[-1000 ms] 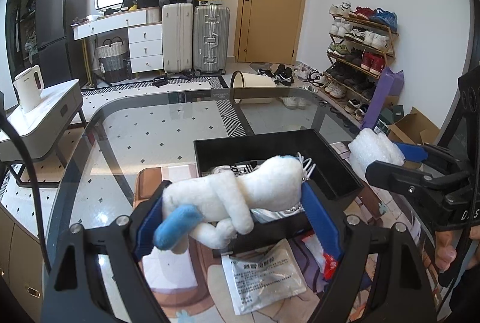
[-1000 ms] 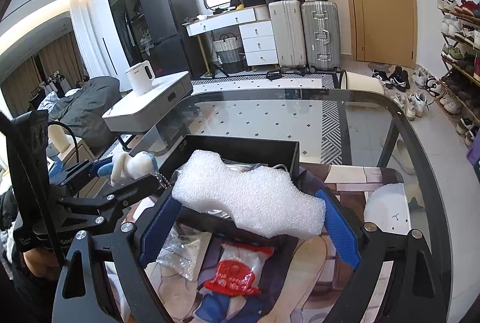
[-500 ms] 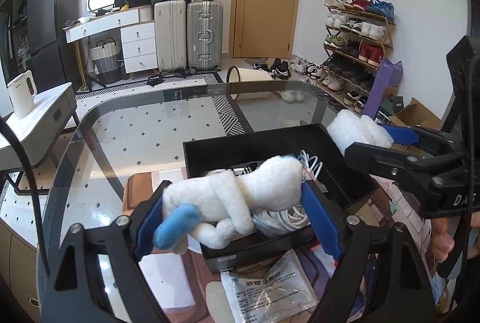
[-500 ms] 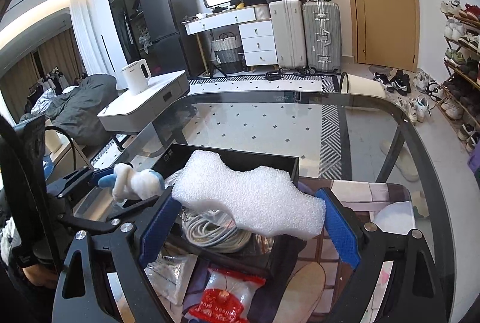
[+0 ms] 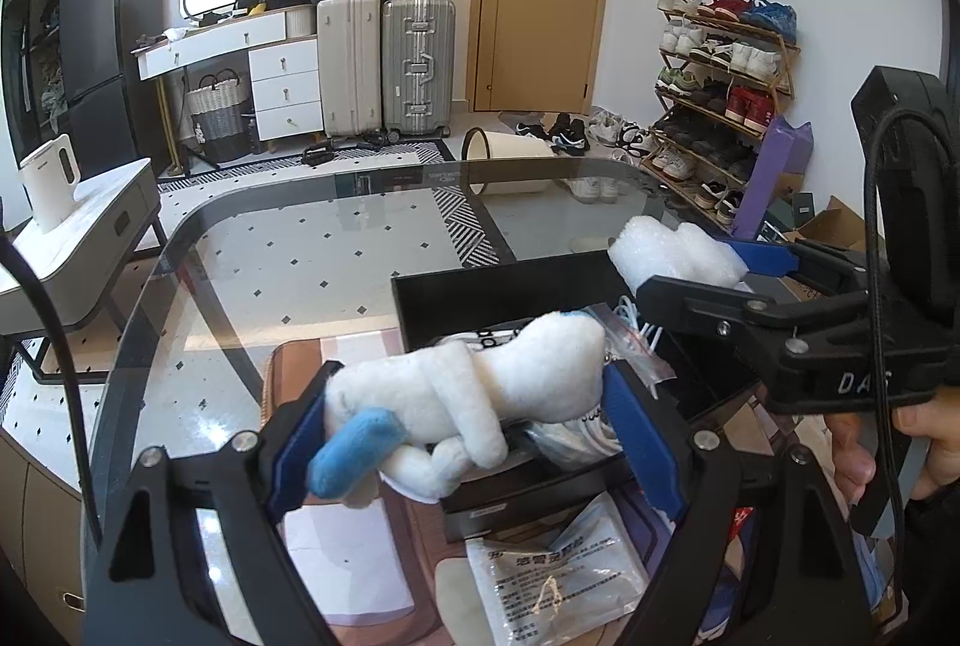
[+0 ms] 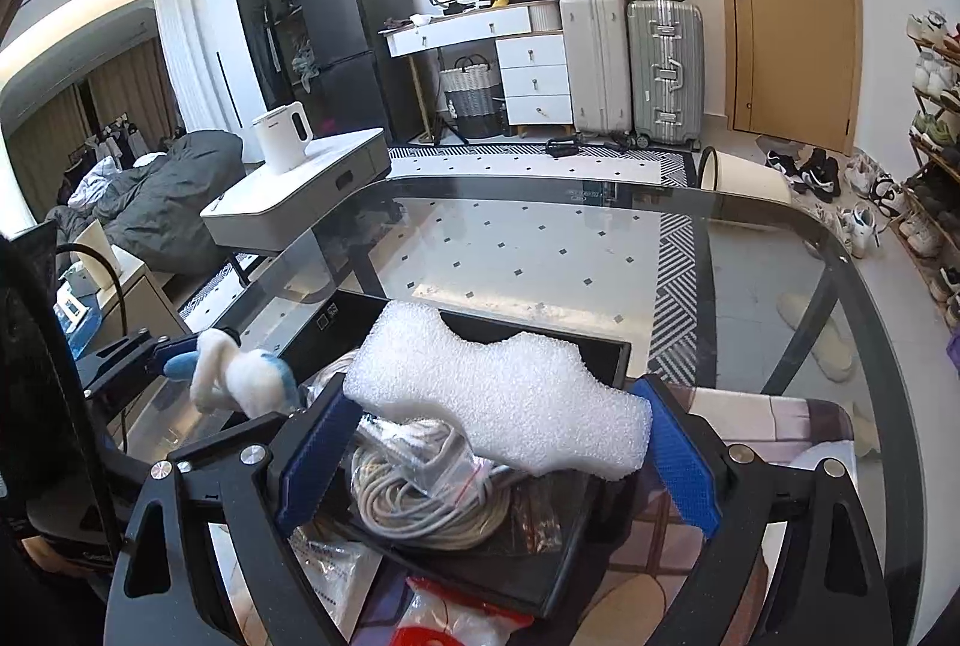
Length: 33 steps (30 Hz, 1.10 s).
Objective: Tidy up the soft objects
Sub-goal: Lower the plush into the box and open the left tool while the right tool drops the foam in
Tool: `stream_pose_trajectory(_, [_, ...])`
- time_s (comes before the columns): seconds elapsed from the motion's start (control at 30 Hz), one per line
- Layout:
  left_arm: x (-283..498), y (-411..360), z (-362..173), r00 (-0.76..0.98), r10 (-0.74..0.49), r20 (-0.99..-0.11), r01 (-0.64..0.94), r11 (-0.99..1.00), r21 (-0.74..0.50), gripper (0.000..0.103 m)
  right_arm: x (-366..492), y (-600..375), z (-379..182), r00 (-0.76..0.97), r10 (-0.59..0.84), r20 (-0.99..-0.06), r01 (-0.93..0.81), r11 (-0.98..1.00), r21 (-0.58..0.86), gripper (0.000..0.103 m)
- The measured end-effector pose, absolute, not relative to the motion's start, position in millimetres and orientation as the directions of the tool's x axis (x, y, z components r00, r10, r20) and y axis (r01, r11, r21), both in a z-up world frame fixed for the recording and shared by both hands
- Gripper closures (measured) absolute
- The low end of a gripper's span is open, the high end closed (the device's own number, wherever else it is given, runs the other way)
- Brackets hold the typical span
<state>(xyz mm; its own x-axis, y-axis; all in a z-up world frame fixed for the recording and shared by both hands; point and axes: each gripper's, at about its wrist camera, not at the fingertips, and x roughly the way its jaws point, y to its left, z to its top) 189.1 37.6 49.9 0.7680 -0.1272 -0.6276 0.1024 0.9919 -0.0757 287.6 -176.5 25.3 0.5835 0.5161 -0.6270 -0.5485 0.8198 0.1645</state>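
My left gripper is shut on a white plush toy with a blue end, held above the near edge of a black box on the glass table. The toy also shows in the right wrist view. My right gripper is shut on a white foam piece, held above the same black box. The foam also shows in the left wrist view, over the box's right side. A coil of grey cable lies in the box.
Plastic bags lie on the table in front of the box, and a red-and-white packet too. The glass table stretches away beyond the box. A white side table with a kettle stands to the left.
Both grippers have risen and moved forward over the black box, still holding the plush toy and the foam. The cable coil in the box has come into view.
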Motion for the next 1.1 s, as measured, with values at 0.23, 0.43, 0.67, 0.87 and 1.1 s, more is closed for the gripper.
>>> stream_pose_trajectory(0.23, [189.4, 38.2, 51.0, 0.77, -0.124, -0.626, 0.101, 0.992, -0.072, 0.018, 298.5, -168.7, 18.7, 0.585, 0.507, -0.633, -0.551, 0.821, 0.148, 0.006])
stream_pose_trajectory(0.43, [189.6, 37.6, 51.9, 0.771, -0.129, -0.623, 0.104, 0.992, -0.077, 0.018, 289.4, -175.5, 23.6, 0.609, 0.49, -0.624, -0.553, 0.826, 0.11, 0.001])
stream_pose_trajectory(0.67, [190.3, 27.5, 53.0, 0.771, -0.151, -0.619, 0.13, 0.988, -0.079, 0.018, 277.5, -201.2, 28.8, 0.63, 0.469, -0.619, -0.526, 0.844, 0.103, 0.001])
stream_pose_trajectory(0.87, [196.5, 16.3, 48.3, 0.753, -0.154, -0.64, 0.152, 0.987, -0.058, 0.015, 267.6, -214.7, 32.5, 0.643, 0.453, -0.618, -0.507, 0.856, 0.099, 0.001])
stream_pose_trajectory(1.1, [180.5, 23.2, 56.3, 0.775, -0.154, -0.613, 0.14, 0.988, -0.071, 0.0, 250.6, -228.5, 37.7, 0.656, 0.435, -0.617, -0.49, 0.867, 0.09, 0.001])
